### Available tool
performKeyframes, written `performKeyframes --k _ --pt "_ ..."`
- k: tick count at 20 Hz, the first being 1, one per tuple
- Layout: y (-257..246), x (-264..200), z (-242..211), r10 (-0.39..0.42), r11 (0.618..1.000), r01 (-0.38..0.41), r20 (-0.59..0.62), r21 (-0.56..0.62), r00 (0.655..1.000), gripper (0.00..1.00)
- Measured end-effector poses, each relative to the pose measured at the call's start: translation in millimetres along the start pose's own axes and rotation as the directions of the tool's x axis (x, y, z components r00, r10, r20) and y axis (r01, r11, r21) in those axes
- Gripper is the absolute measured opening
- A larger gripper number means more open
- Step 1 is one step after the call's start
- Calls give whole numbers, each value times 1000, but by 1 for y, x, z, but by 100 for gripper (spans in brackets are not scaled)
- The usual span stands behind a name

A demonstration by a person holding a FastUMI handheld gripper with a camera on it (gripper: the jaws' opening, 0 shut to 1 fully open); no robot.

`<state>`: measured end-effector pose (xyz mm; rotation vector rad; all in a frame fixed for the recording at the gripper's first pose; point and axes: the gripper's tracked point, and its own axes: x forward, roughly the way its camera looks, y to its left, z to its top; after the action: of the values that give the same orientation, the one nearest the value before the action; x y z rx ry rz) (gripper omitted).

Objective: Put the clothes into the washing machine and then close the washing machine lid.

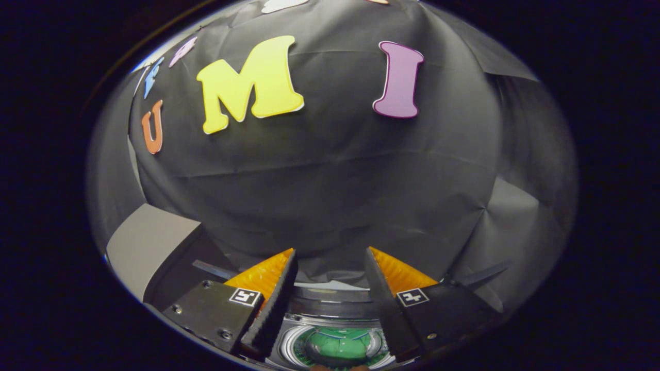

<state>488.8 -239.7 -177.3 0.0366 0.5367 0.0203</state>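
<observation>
Claw spread open, gripping nothing. Below, washing machine with green cloth in the drum. Likely soft, light, floppy; best pinched at a bunched fold.

Your gripper is sitting with its fingers spread apart and nothing between them, pointed pretty much straight at the black cloth wall. Down in the gap under the fingers you can see the round opening of the washing machine with something green in it. There's a grey box-like thing off beside your left finger.
</observation>
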Motion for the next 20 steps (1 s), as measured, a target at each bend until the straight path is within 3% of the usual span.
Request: performKeyframes --k 15,20 --pt "9 -71 -75 4 1000 -5 -37 -3 999 82" --pt "8 -89 -127 -48 998 42 -150 -42 988 82"
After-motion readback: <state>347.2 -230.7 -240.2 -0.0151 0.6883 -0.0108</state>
